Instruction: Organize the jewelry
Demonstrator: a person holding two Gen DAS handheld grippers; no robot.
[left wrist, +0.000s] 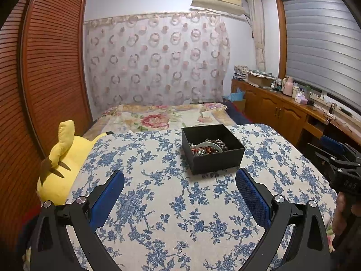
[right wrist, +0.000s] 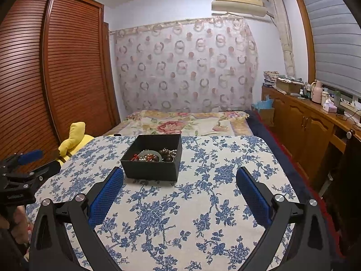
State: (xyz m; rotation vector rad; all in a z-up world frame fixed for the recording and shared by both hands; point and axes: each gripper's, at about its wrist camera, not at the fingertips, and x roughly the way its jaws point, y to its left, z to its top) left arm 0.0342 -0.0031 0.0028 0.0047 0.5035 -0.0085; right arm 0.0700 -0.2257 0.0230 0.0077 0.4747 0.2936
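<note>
A black open box (left wrist: 216, 160) (right wrist: 151, 169) stands on the blue-flowered tablecloth (left wrist: 171, 203) (right wrist: 180, 203), toward the far side. Inside lies a heap of jewelry (left wrist: 208, 147) (right wrist: 155, 154): dark and silvery bead strings, a pale bangle, something red. My left gripper (left wrist: 179, 176) is open, its blue pads wide apart, short of the box with nothing between them. My right gripper (right wrist: 179, 174) is open too, with the box just ahead of its left finger. Each gripper shows at the edge of the other's view: the right one (left wrist: 345, 171), the left one (right wrist: 24, 164).
A yellow plush toy (left wrist: 61, 164) (right wrist: 74, 140) lies off the table's left edge. Behind the table is a bed with a floral cover (left wrist: 162, 117). A louvred wooden wardrobe (left wrist: 45, 67) stands left, a cluttered wooden sideboard (left wrist: 282, 106) right under the window.
</note>
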